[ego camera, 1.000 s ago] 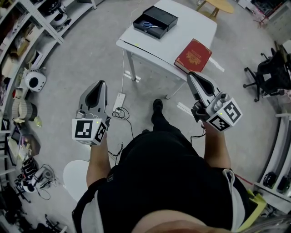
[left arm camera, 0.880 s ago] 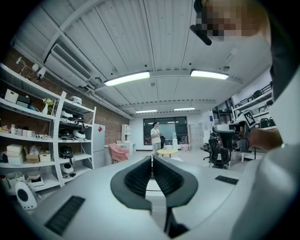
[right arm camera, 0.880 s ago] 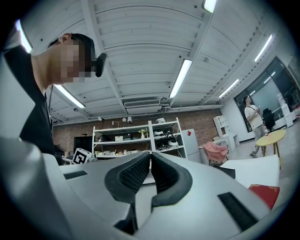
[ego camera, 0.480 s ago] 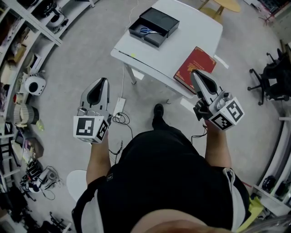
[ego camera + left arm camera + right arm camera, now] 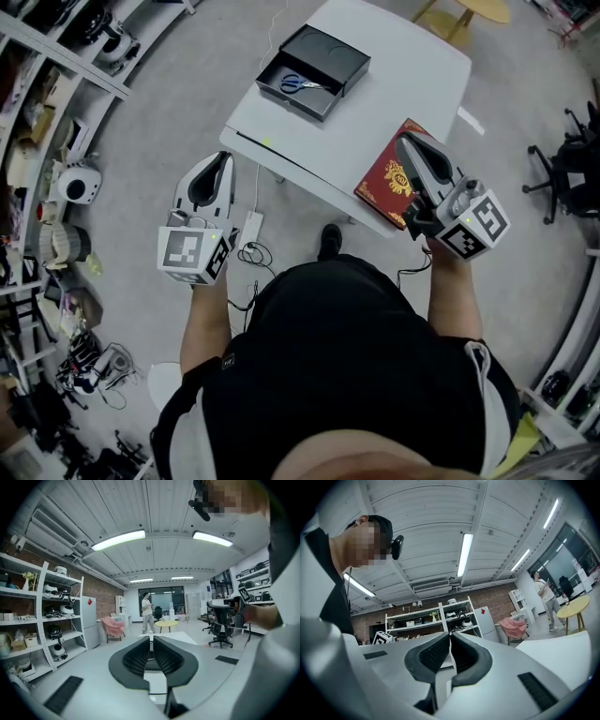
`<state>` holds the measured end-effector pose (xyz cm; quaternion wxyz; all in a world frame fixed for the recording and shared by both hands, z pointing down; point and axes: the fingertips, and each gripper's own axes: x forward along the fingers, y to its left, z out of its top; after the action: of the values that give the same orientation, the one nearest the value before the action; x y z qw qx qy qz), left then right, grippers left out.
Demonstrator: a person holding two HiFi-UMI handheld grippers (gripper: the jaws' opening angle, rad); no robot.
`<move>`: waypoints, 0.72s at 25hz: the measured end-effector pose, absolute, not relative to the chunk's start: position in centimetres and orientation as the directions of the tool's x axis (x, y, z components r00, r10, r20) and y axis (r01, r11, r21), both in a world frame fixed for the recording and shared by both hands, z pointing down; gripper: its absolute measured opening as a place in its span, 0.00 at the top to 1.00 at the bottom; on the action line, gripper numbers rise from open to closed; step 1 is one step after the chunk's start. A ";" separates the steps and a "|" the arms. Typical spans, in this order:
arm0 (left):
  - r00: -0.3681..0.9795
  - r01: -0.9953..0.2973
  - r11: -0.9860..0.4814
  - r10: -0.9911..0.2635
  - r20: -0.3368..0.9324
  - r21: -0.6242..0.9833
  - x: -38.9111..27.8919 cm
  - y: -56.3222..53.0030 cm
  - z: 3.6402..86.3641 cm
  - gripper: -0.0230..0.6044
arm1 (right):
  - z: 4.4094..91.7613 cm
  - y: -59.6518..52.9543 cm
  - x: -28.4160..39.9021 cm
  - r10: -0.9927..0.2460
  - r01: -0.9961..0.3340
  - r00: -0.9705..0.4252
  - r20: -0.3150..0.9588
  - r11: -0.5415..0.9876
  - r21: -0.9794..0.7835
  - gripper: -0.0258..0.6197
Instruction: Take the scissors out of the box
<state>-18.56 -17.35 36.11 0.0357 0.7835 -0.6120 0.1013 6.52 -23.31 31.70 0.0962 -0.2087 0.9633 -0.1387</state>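
Observation:
Blue-handled scissors (image 5: 301, 84) lie inside an open black box (image 5: 342, 61) at the far side of a white table (image 5: 375, 103) in the head view. My left gripper (image 5: 223, 159) is shut and empty, hanging over the floor just short of the table's near left edge. My right gripper (image 5: 409, 142) is also shut and empty, above a red book (image 5: 389, 178) at the table's near edge. In the left gripper view the left gripper (image 5: 151, 639) shows its pads pressed together; in the right gripper view the right gripper (image 5: 450, 637) is the same. Both grippers are well short of the box.
Shelving with equipment (image 5: 56, 141) lines the left side. Cables and a power strip (image 5: 249, 234) lie on the floor under the table edge. An office chair (image 5: 572, 159) stands at the right, a round yellow table (image 5: 473, 11) beyond. A person (image 5: 147, 612) stands far off.
Both grippers have travelled forward toward the table along with the person; the table, box and book now sit nearer. The right gripper has come over the red book. Both stay shut.

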 end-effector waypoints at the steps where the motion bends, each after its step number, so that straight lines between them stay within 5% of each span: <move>1: 0.232 -0.965 -0.252 -0.950 0.210 -0.073 -18.4 -18.4 36.4 0.92 | 32.0 -24.1 6.6 -0.426 -0.372 -0.897 -0.123 0.874 -0.311 0.91; 18: 0.374 -0.909 -0.415 -0.856 0.358 -0.045 -18.8 -33.3 42.9 0.81 | 35.1 -32.2 4.0 -0.479 -0.429 -0.877 -0.043 0.820 -0.379 0.91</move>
<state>-18.80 -33.32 42.93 0.0801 0.8249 -0.5347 0.1653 3.96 -32.24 35.10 0.0685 -0.2385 0.9515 -0.1821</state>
